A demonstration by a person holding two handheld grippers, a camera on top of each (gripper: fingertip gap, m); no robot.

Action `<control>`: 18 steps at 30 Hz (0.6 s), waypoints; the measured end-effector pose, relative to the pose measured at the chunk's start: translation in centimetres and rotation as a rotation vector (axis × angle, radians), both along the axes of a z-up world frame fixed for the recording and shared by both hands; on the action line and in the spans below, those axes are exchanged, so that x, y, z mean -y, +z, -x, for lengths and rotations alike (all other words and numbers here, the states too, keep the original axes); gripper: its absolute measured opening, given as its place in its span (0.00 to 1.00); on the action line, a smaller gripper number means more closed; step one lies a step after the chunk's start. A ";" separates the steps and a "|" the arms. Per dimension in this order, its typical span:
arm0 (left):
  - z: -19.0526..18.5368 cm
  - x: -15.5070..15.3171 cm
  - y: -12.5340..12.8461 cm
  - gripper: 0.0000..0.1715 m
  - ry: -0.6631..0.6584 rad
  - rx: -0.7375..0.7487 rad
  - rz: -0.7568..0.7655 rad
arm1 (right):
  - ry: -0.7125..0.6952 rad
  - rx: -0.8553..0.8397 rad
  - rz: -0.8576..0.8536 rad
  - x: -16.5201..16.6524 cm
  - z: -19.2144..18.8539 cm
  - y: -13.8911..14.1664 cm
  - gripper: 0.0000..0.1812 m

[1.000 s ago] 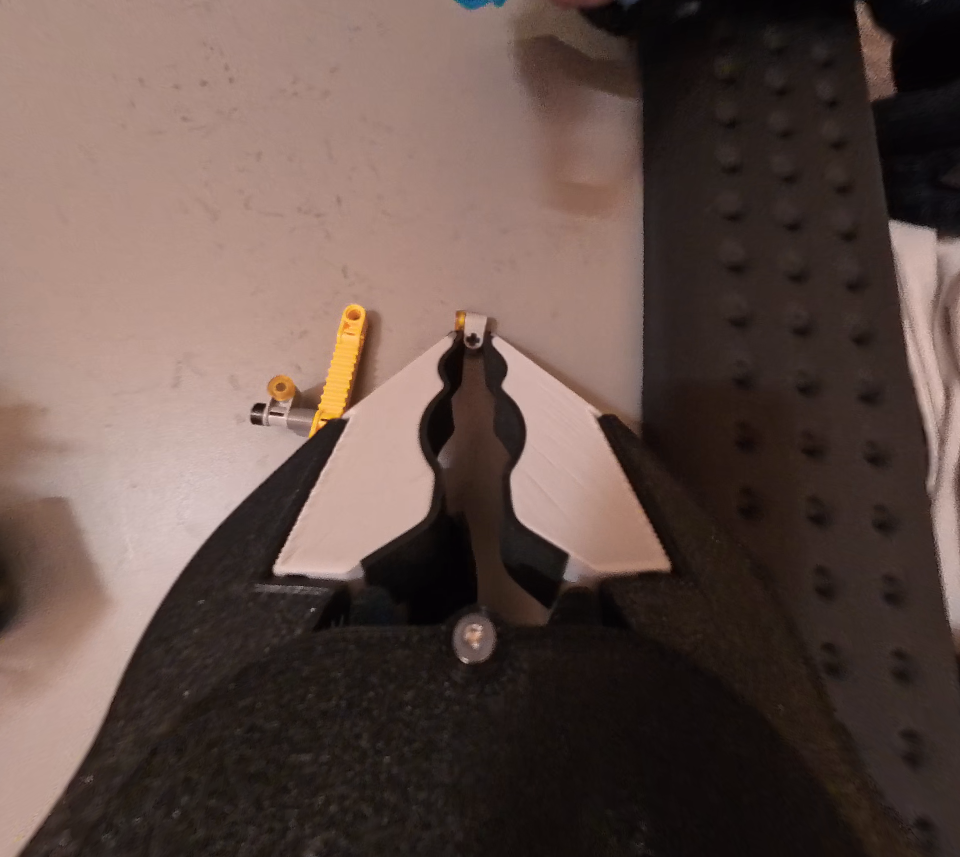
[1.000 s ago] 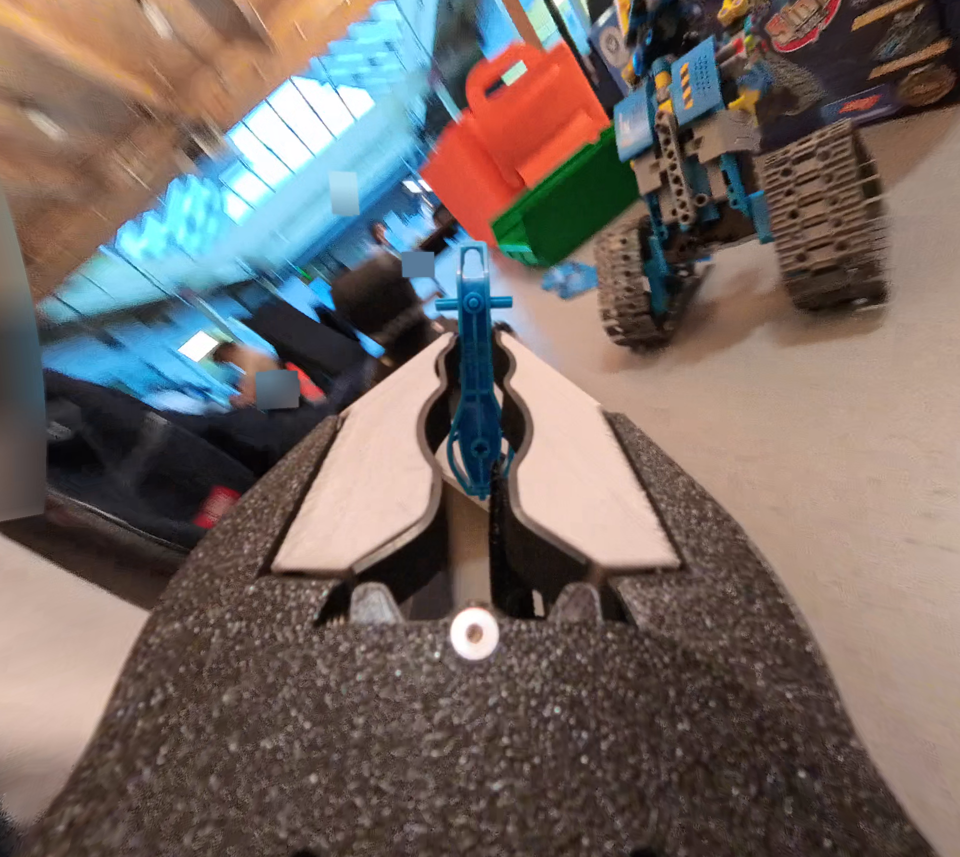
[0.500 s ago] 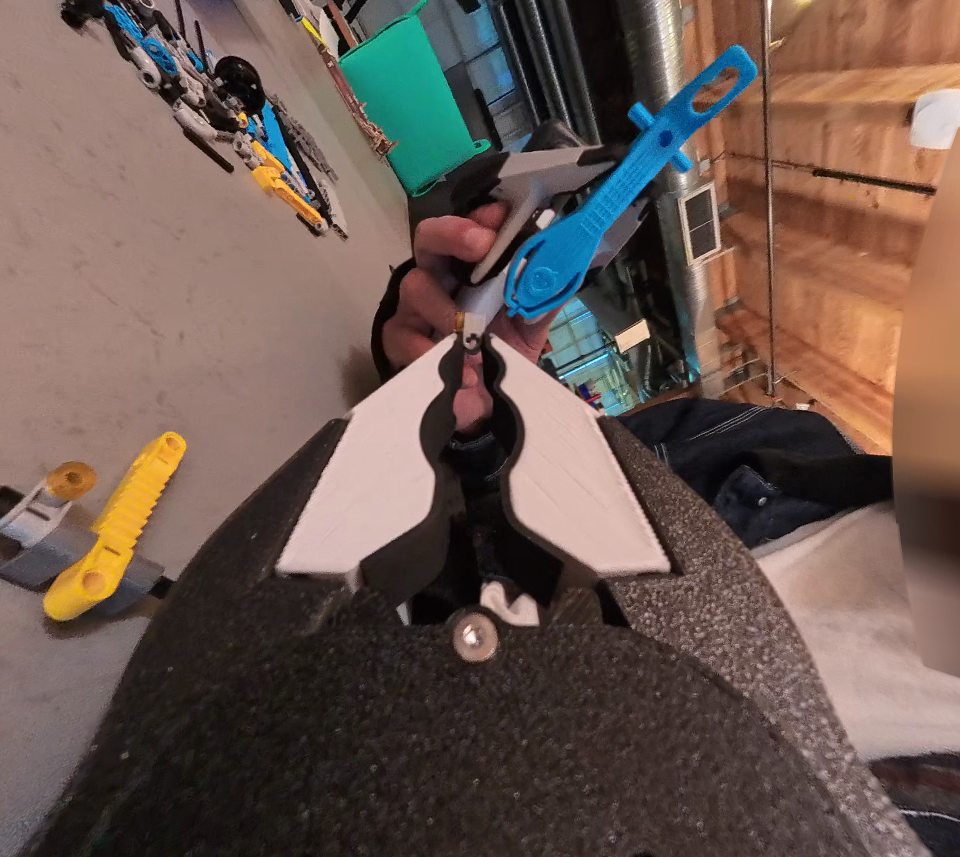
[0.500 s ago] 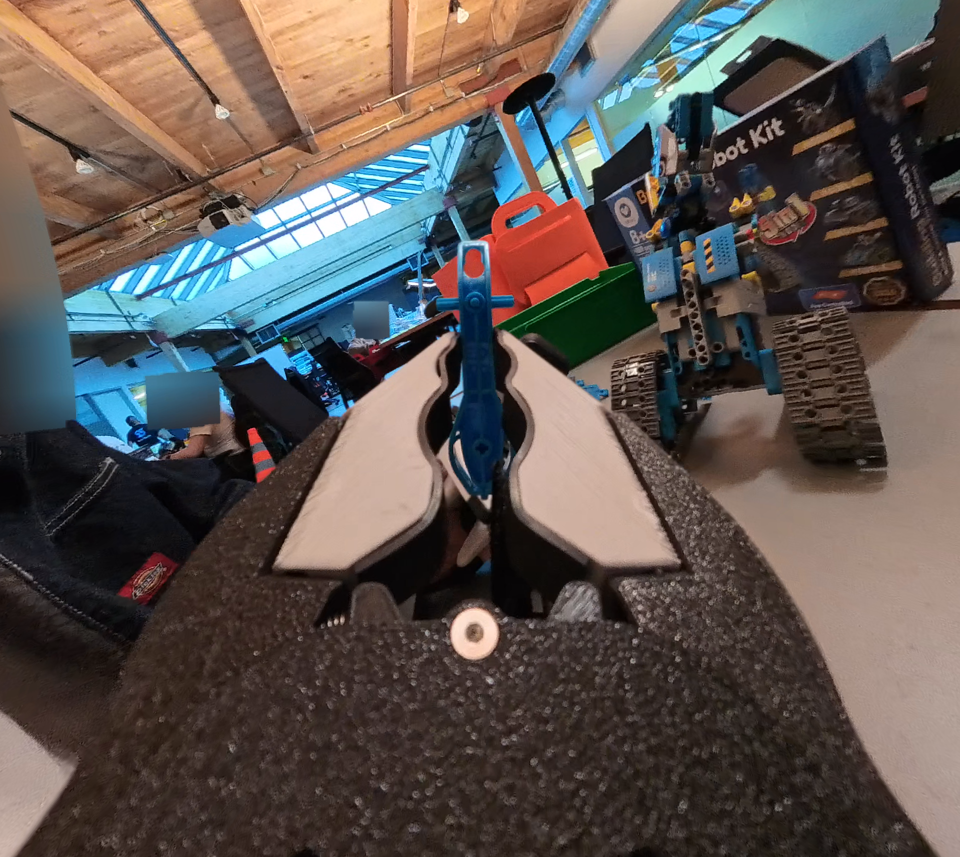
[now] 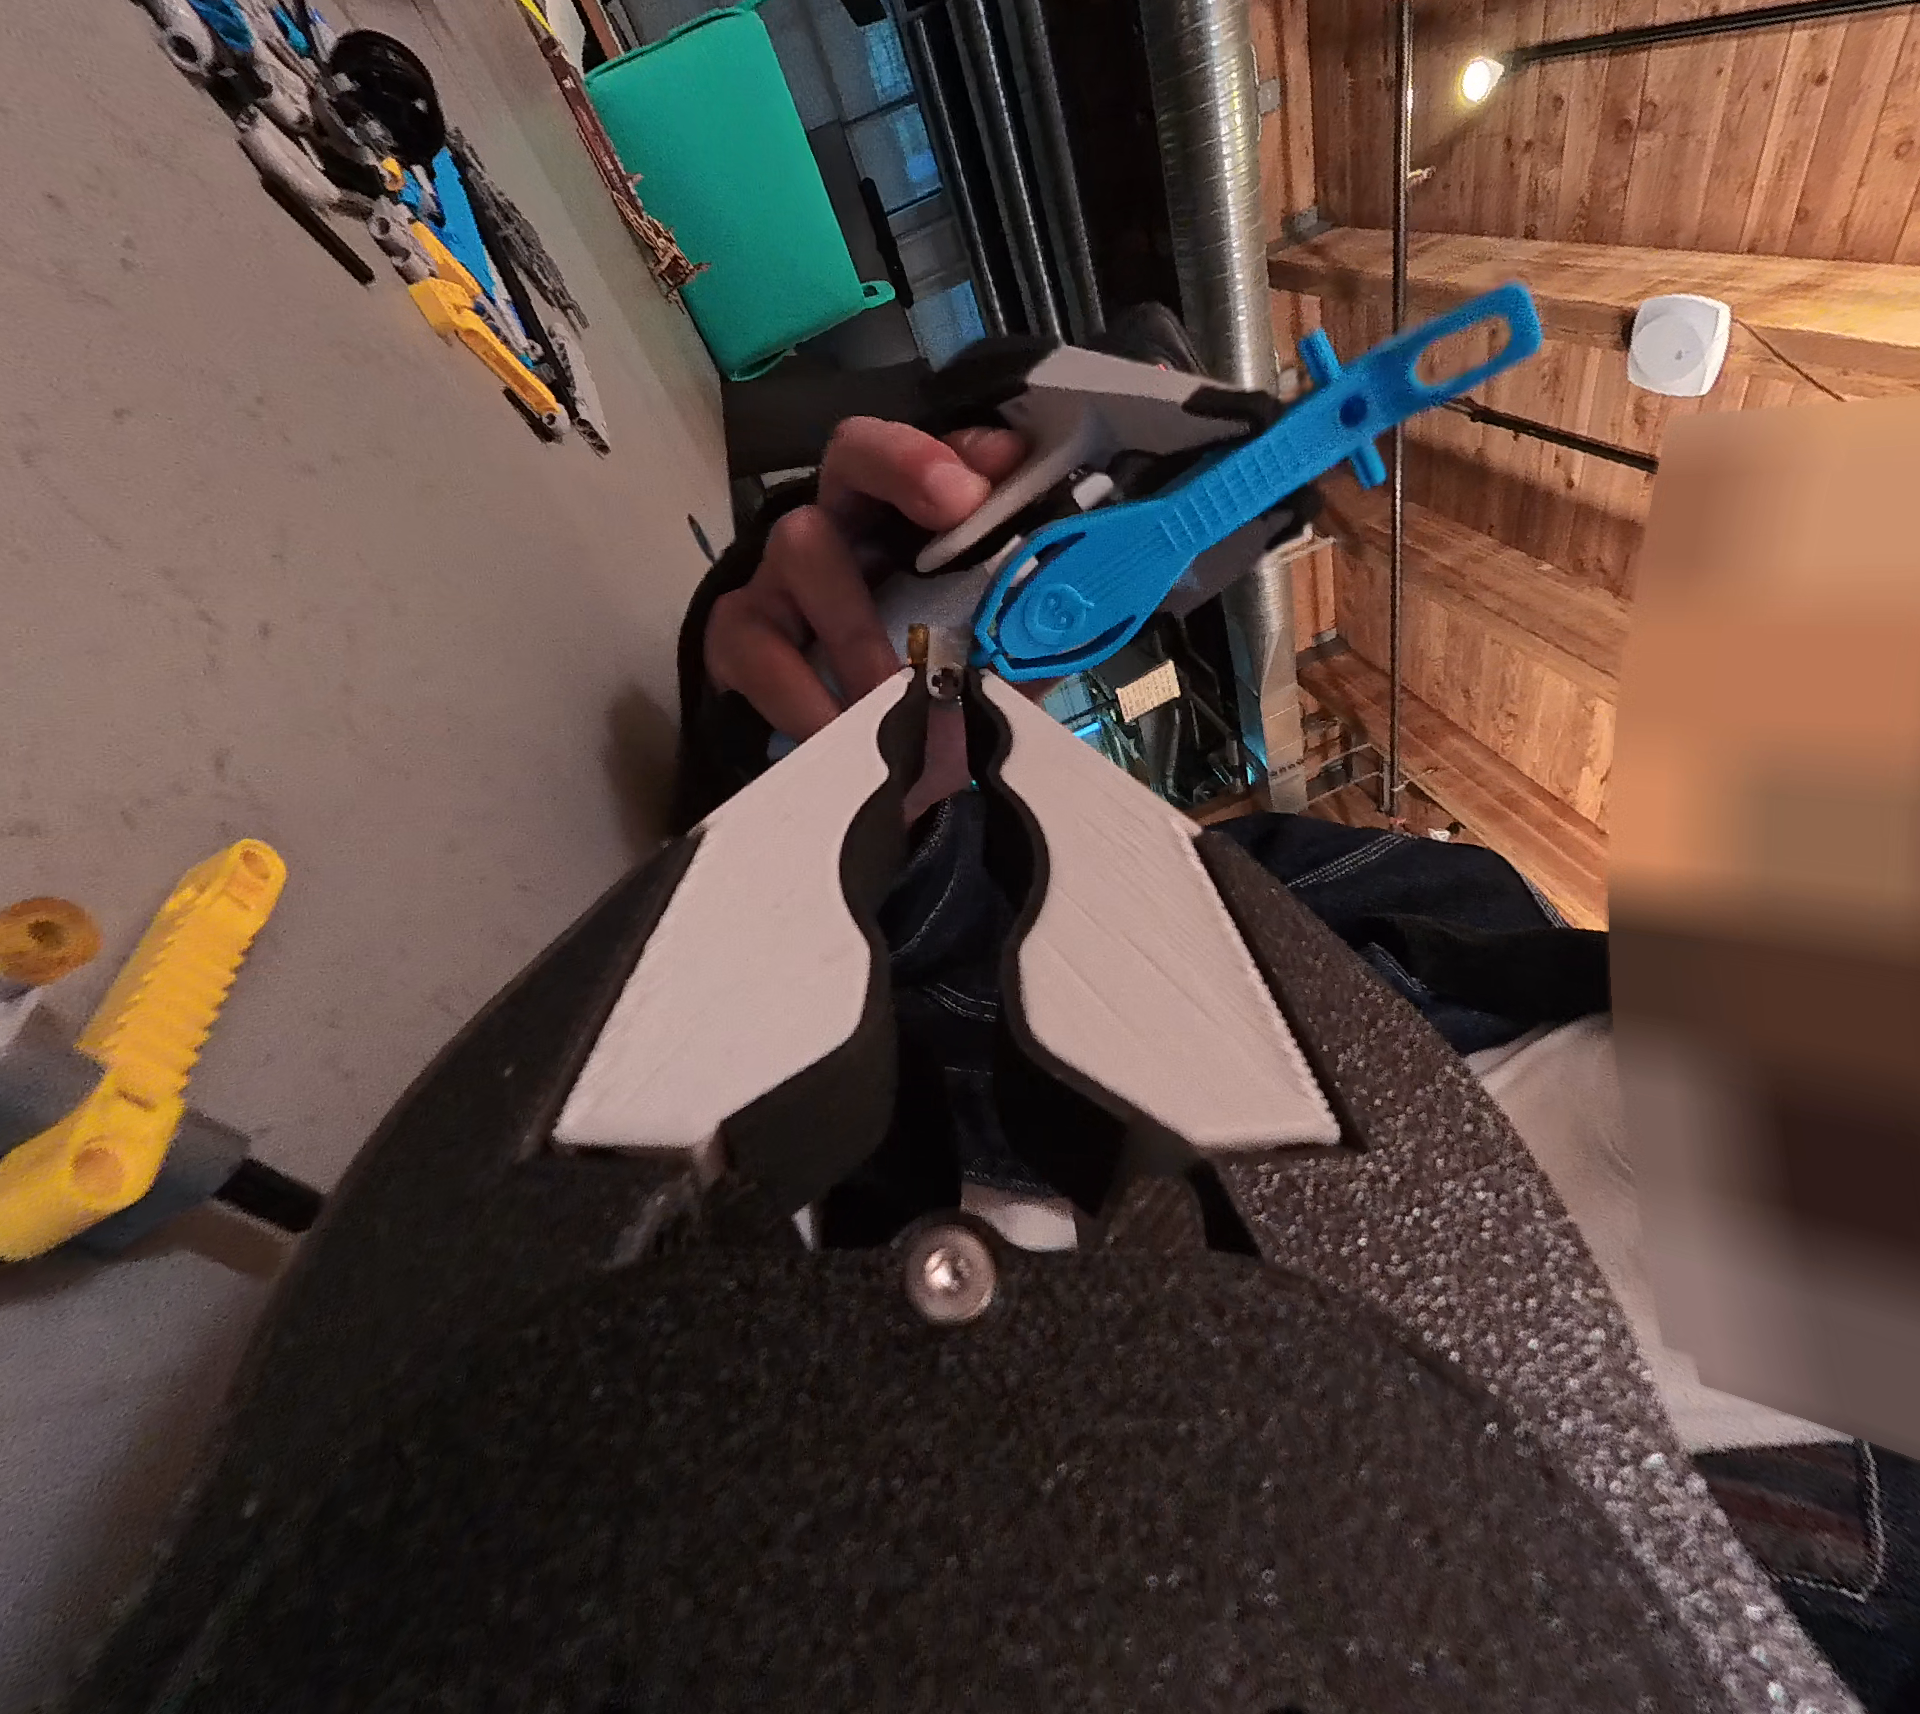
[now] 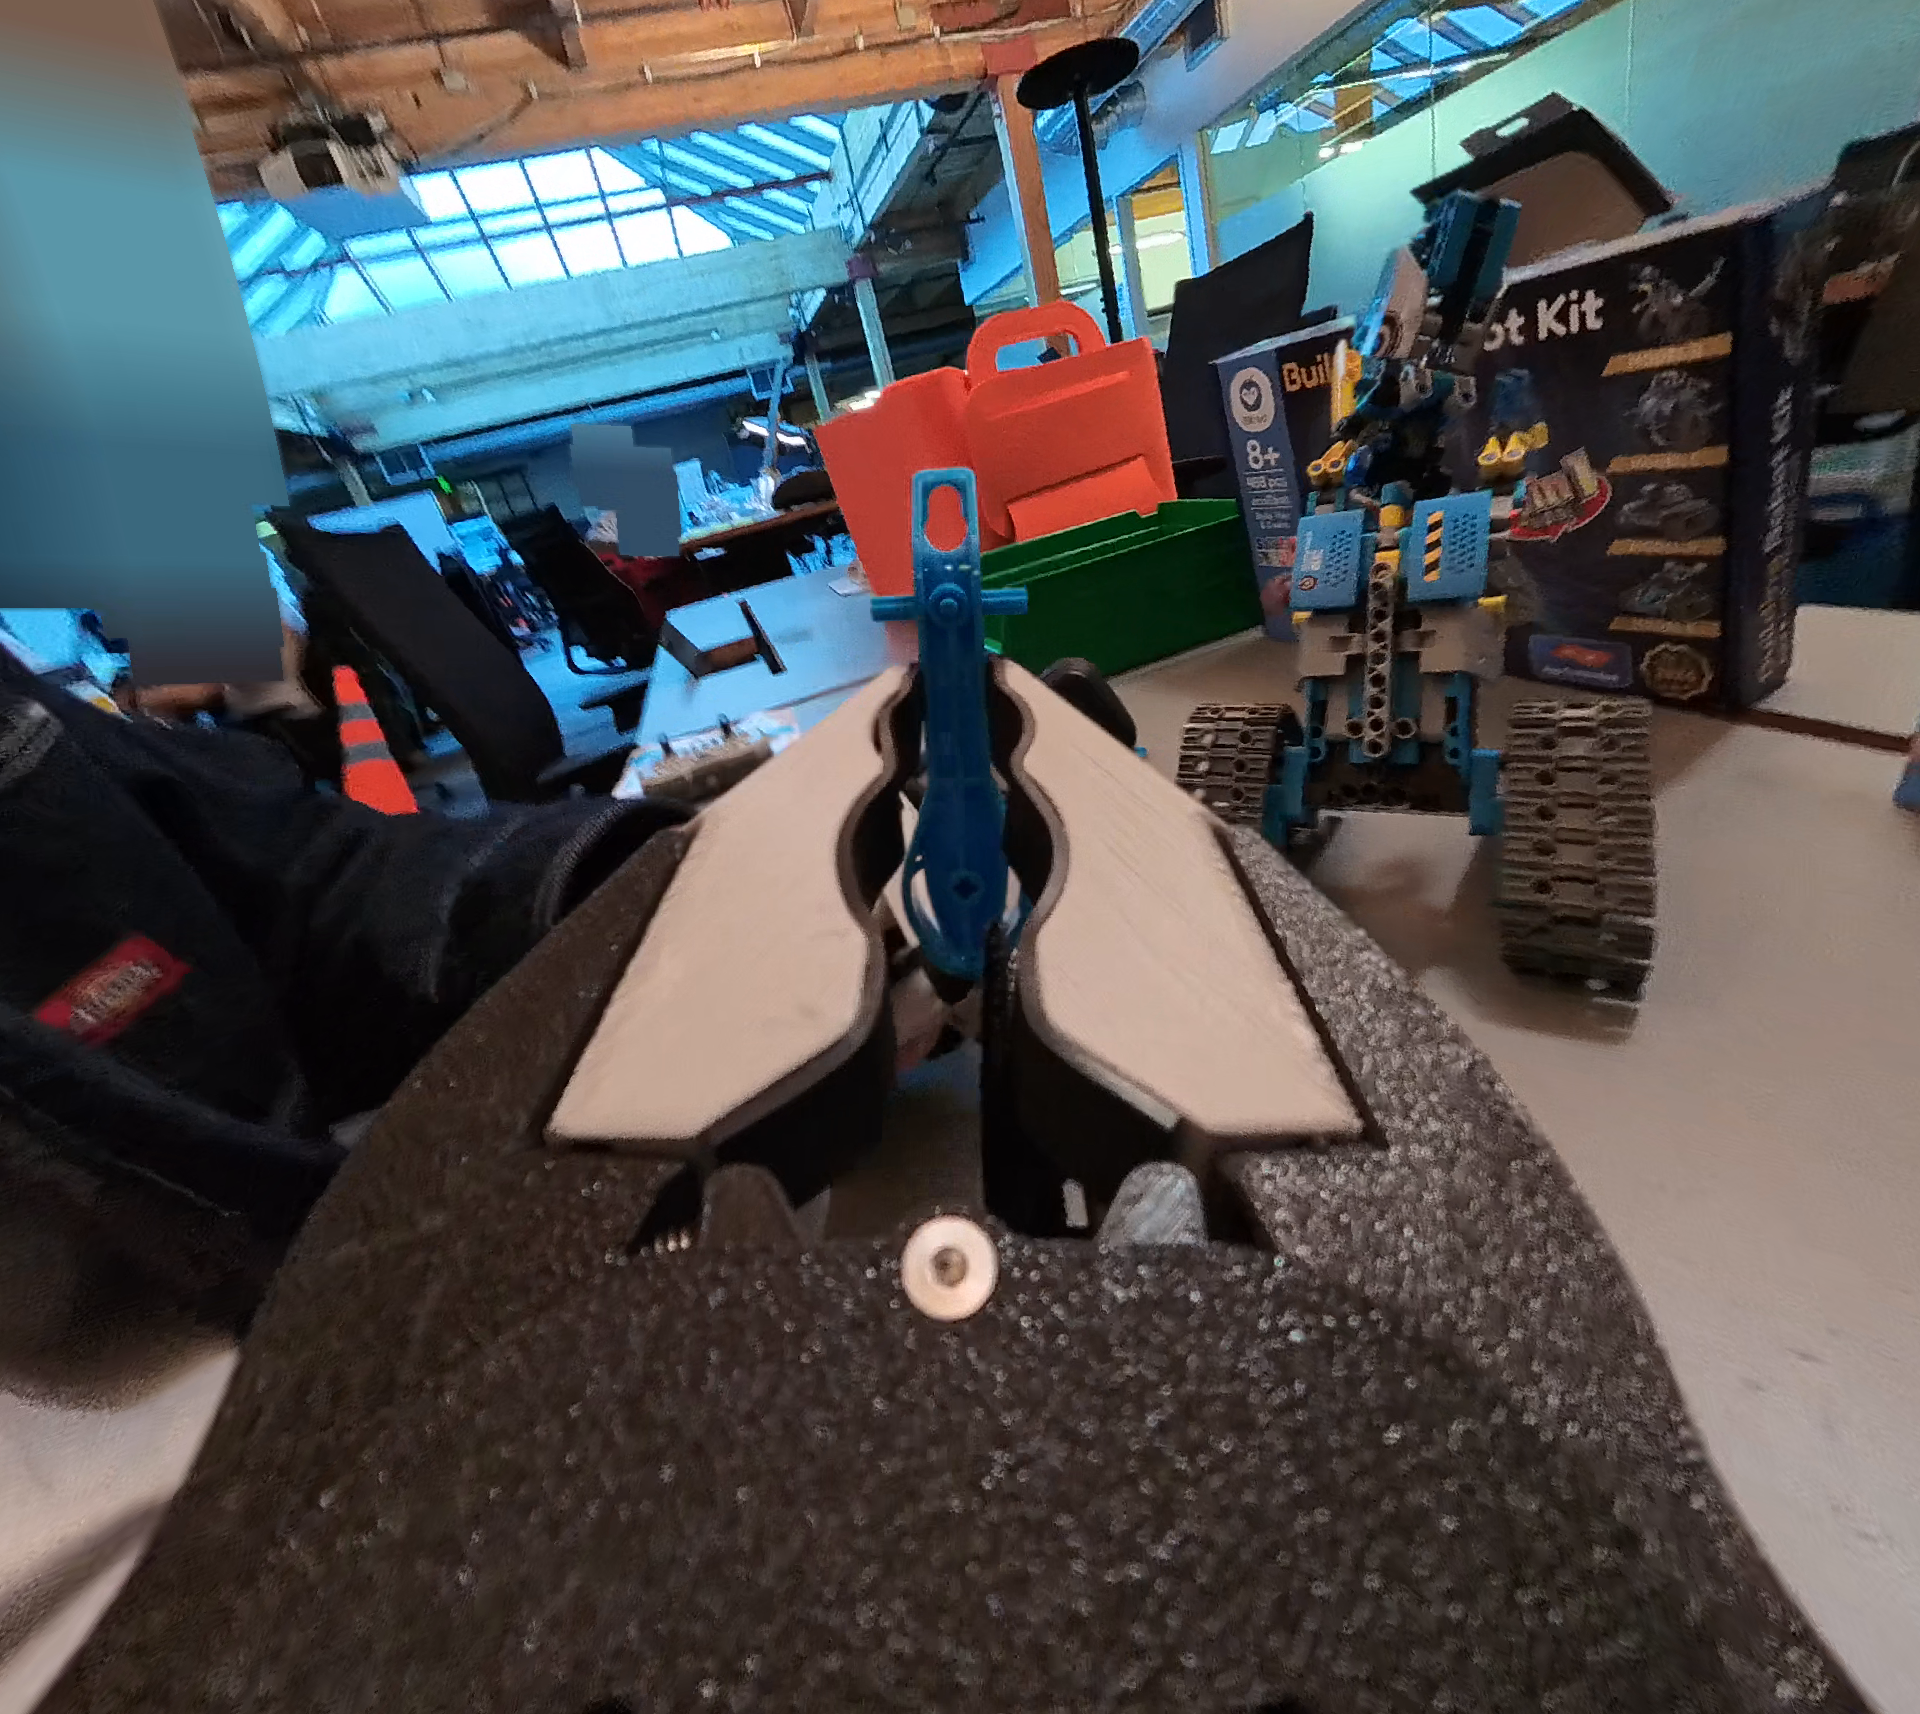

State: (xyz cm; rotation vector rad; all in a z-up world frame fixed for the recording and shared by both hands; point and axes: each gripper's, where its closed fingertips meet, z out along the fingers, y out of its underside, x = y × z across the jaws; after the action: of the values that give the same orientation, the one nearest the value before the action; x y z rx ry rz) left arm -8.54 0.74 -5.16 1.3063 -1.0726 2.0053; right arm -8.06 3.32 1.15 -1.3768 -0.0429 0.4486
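My left gripper [image 5: 940, 690] is shut on a small grey connector with a gold pin [image 5: 940, 677], pinched at its very tips and held up off the table. My right gripper [image 6: 951, 677] is shut on a blue plastic tool [image 6: 951, 729], whose looped end sticks out past the fingertips. In the left wrist view, the right gripper shows just beyond the connector, held by a hand [image 5: 831, 563]. There the blue tool [image 5: 1195, 521] has its rounded end almost touching the connector.
A yellow toothed beam [image 5: 156, 1030] on a grey part lies on the beige table [image 5: 312, 521], with loose building parts [image 5: 312, 106] farther off. A tracked toy robot [image 6: 1423, 677], a kit box [image 6: 1662, 469], an orange case [image 6: 1039, 428] and a green bin [image 6: 1122, 594] stand ahead of the right gripper. From either gripper's tips it is about 20 cm to the tracked toy robot [image 6: 1423, 677].
My left gripper has lifted off the table and tilted up with the connector. The right gripper has levelled out, and the blue tool has come close to the connector.
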 end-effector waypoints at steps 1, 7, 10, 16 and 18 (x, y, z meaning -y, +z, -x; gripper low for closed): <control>-0.1 -0.2 -0.1 0.03 0.013 -0.003 -0.005 | -0.021 0.047 0.003 0.2 0.0 -0.1 0.06; -0.6 -1.2 -0.9 0.03 0.087 0.015 -0.132 | -0.055 0.192 0.047 1.0 0.1 -1.1 0.06; -1.0 -1.8 -1.5 0.03 0.144 0.048 -0.273 | -0.057 0.287 0.085 1.2 0.6 -2.0 0.07; -1.3 -2.5 -2.1 0.03 0.188 0.078 -0.409 | -0.112 0.375 0.183 0.8 -0.1 -4.0 0.06; -1.3 -2.4 -2.4 0.03 0.190 0.082 -0.446 | -0.118 0.382 0.190 0.5 -0.1 -4.2 0.06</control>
State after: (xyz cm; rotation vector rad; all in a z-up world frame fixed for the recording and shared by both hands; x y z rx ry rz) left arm -7.25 3.19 -7.57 1.6096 -1.5514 2.0411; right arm -7.94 2.78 -3.04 -1.6276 -0.2360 0.0874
